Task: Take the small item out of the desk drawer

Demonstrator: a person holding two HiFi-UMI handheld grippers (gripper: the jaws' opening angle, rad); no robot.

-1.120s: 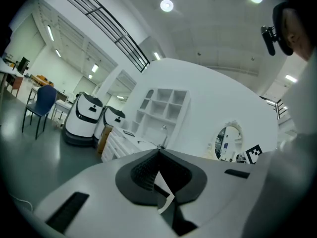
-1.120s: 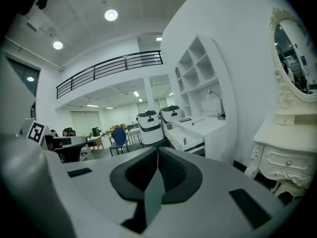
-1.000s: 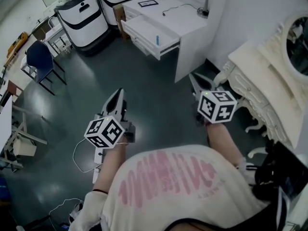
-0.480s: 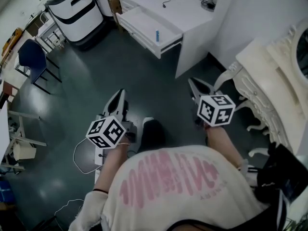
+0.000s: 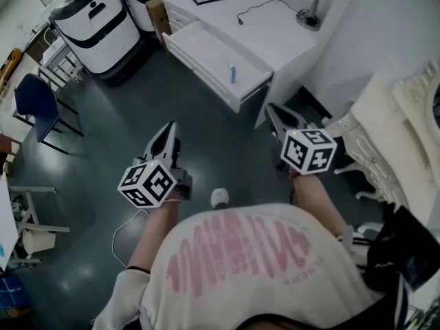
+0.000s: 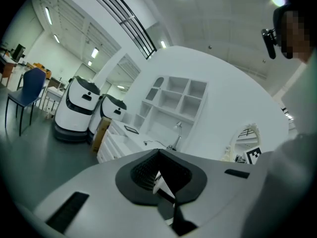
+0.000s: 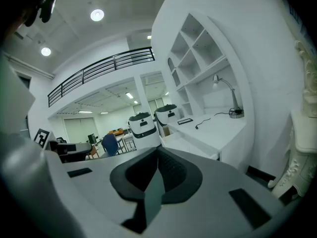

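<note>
Dark floor (image 5: 206, 129) fills the head view; on the far white counter (image 5: 275, 36) the drawer (image 5: 205, 50) stands open with the small blue item (image 5: 232, 73) inside, well apart from the left claw (image 5: 170, 126) and right claw (image 5: 270, 108). Left gripper view: that claw is pinched together. Right gripper view: likewise closed tight.

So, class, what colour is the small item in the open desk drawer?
The small item is blue, in the white drawer; head view shows it best.
</note>
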